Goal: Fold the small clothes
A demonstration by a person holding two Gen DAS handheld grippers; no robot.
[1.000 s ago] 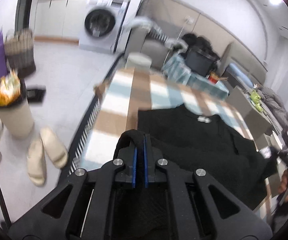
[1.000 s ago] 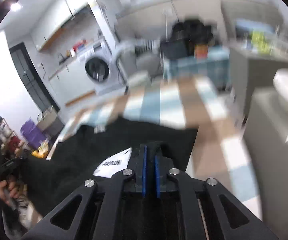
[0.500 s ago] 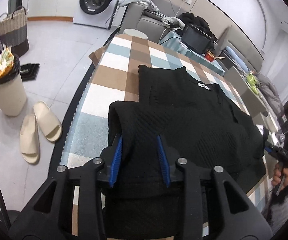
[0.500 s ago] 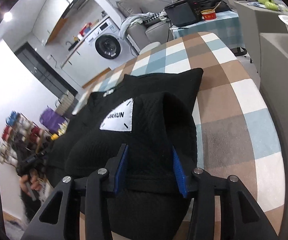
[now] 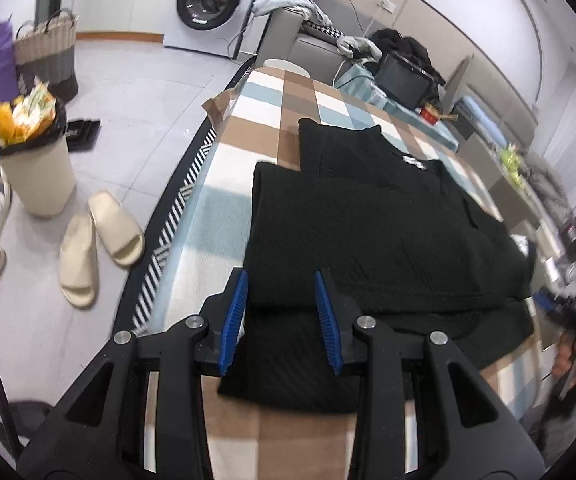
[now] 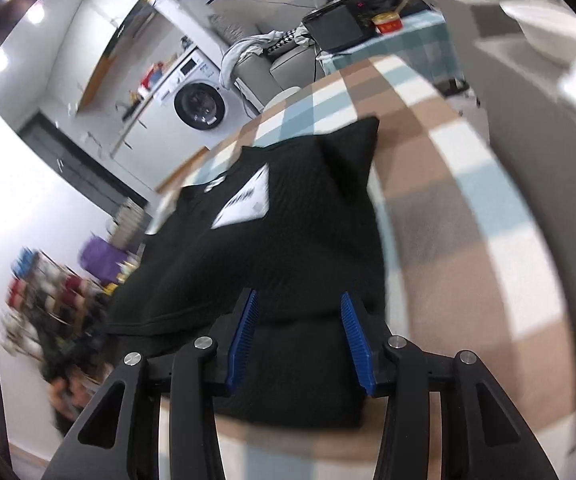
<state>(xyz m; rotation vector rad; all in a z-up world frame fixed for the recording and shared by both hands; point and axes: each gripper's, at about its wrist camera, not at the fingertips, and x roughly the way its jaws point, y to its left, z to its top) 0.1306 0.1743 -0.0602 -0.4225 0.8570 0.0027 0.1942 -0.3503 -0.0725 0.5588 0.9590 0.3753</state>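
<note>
Black knit garment (image 5: 387, 232) lies on the checked tablecloth (image 5: 272, 104), one layer folded over another, ribbed in texture, with one white label (image 6: 248, 200). Left gripper (image 5: 282, 316) and right gripper (image 6: 297, 340) both stand wide apart, holding nothing. Beside the table, one round bin (image 5: 36, 168) is full of wrappers; near it lie two cream slippers (image 5: 96, 240).
</note>
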